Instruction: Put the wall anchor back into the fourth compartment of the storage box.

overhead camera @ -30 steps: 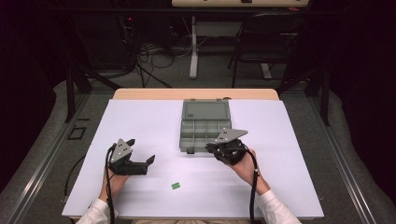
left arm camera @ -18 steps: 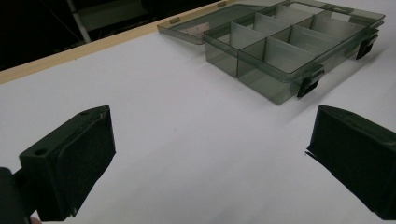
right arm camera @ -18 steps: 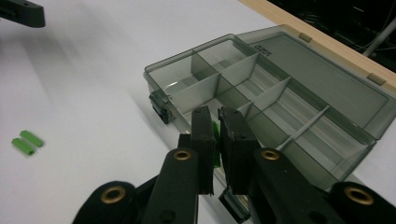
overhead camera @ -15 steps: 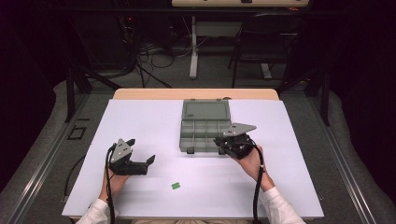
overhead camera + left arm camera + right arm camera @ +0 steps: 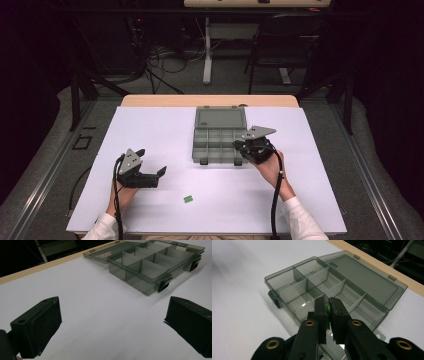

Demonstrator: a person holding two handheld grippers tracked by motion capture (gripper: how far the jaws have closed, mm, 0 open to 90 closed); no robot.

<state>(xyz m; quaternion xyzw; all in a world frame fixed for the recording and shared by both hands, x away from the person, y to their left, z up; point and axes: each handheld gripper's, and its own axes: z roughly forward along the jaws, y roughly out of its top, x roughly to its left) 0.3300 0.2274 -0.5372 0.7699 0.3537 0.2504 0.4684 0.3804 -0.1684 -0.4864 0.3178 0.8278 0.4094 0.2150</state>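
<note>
Between right jaws: small green piece (image 5: 327,315), pinched tight, over the near-right cell of the organizer box (image 5: 294,293)
Right gripper (image 5: 326,305): clamped on that piece, above the box's near edge
Left gripper (image 5: 112,322): jaws wide apart, nothing between, near left on the white table (image 5: 150,130)
Handling guess: light, stiff, tiny; slips easily, so pinch the flat faces
Look: bright green, mostly hidden by the pads
Second green piece (image 5: 188,199): loose on the table, near centre
Box: smoky clear plastic, lid open flat on the far side

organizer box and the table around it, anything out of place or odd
One small green piece lies loose on the white table, apart from the open organizer box. The right gripper holds a similar green piece over the box. Nothing looks spilled or damaged.
</note>
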